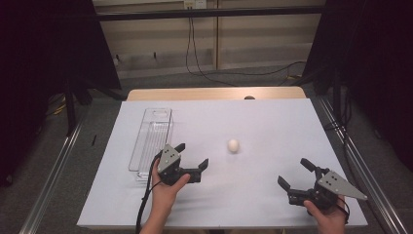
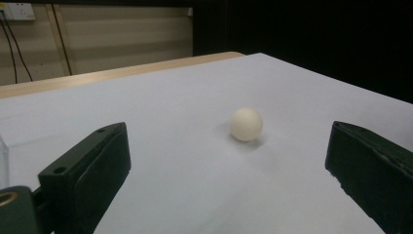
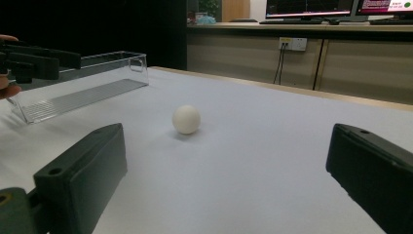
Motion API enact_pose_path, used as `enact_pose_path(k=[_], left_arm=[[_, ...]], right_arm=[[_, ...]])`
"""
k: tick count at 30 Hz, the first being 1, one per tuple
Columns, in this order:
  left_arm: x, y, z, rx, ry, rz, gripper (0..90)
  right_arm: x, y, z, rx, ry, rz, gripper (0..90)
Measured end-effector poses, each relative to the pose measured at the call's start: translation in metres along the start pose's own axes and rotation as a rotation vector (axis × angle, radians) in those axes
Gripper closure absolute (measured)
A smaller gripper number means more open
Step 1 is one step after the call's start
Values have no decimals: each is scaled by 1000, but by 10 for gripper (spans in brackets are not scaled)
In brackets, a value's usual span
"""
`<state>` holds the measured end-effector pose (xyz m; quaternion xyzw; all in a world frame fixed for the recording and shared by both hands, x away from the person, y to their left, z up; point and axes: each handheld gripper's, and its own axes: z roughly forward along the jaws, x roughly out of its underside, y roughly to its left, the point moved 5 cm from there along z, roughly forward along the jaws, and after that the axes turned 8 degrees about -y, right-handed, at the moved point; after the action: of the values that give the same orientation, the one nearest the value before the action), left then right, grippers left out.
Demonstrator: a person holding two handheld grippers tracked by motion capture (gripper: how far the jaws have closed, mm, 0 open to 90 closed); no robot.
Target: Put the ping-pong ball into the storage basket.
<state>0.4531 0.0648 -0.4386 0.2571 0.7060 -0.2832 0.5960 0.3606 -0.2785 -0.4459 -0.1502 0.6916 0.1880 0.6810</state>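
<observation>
Low over the white sheet, left gripper (image 1: pixel 194 155), jaws spread wide, nothing between them, aimed toward the egg (image 1: pixel 234 145). Right gripper (image 1: pixel 295 174) likewise agape and empty, near the sheet's front right corner, pointed up-left at the same egg. Egg alone on the white table cover (image 1: pixel 272 122), about mid-sheet, apart from both sets of jaws; seen ahead of the left gripper's jaws at (image 2: pixel 246 124) and ahead of the right's at (image 3: pixel 186 119). Bare cover all round the egg, widest to the right and toward the far edge. Clear plastic tray (image 1: pixel 152 141) lying lengthwise along the left side, just beside the left hand (image 1: pixel 165 187). Wooden table edge (image 1: pixel 214 93) showing beyond the sheet's far border.
</observation>
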Motion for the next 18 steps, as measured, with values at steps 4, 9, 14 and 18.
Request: enact_pose_path(k=[4,9,14,18], left_arm=[[0,-1,2,2,7,4,28],[1,-3,6,6,14,5,28],[3,-4,10,13,23,5,28],[4,-5,13,12,21,-3,28]], right_arm=[[0,0,0,-4,4,-4,8],[0,0,-1,-9,8,-7,8],[0,0,-1,-9,8,-12,7],[0,-1,-1,-7,4,-10,8]])
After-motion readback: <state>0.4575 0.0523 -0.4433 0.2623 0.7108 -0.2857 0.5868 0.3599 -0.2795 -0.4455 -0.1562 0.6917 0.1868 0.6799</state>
